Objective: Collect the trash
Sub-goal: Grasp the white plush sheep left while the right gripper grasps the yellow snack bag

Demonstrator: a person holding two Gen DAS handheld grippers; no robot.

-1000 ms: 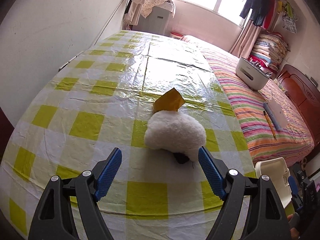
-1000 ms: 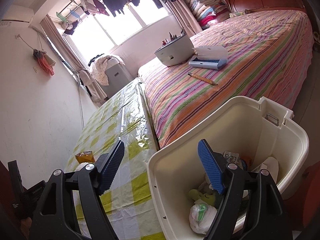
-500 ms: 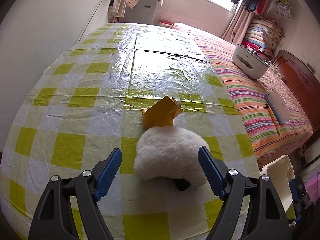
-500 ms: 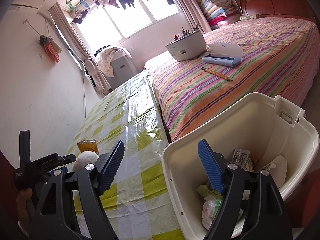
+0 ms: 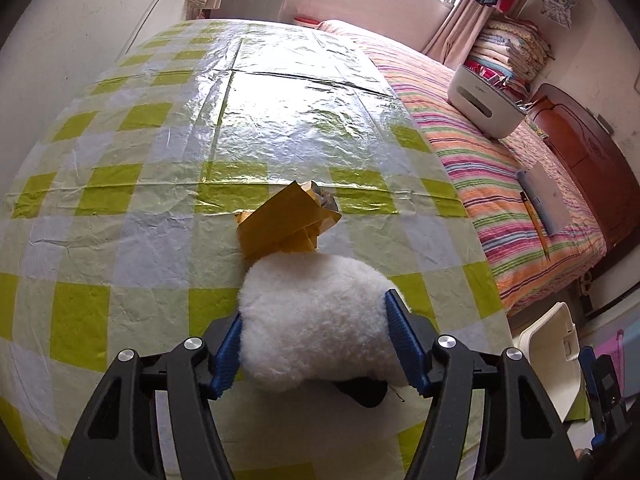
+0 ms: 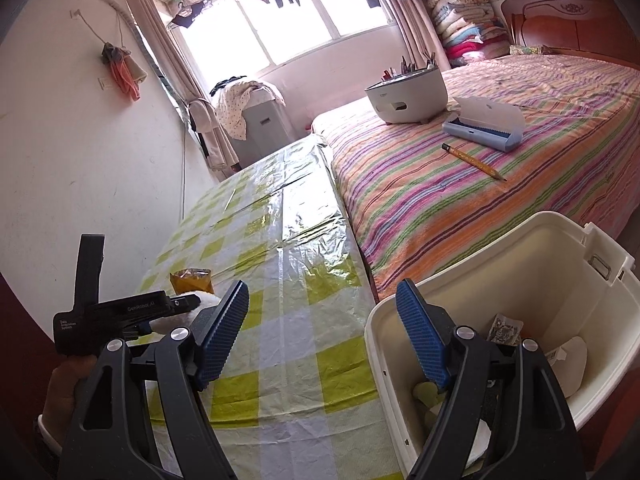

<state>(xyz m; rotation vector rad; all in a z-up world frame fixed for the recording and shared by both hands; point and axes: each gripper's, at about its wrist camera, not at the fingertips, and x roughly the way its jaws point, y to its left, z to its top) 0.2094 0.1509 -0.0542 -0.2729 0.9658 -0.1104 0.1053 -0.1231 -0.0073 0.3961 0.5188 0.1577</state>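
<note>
A white fluffy plush object (image 5: 316, 320) with a black part under it lies on the yellow-checked table (image 5: 120, 200). My left gripper (image 5: 314, 344) has its blue pads touching both sides of the plush. A crumpled yellow wrapper (image 5: 286, 222) lies just behind the plush. My right gripper (image 6: 322, 340) is open and empty, held above the table's edge beside the white trash bin (image 6: 560, 264), which holds several pieces of trash. The left gripper (image 6: 120, 312) and the wrapper (image 6: 191, 280) also show in the right wrist view.
A striped bed (image 6: 480, 168) runs along the table's right side, with a white appliance (image 6: 408, 96), a blue case (image 6: 484, 124) and a pencil (image 6: 474, 162) on it. A white wall (image 5: 80, 40) borders the table's left. The bin (image 5: 552, 352) stands on the floor at the table's right corner.
My left gripper has moved forward around the plush and narrowed until its pads touch both sides. My right gripper has swung a little left, away from over the bin.
</note>
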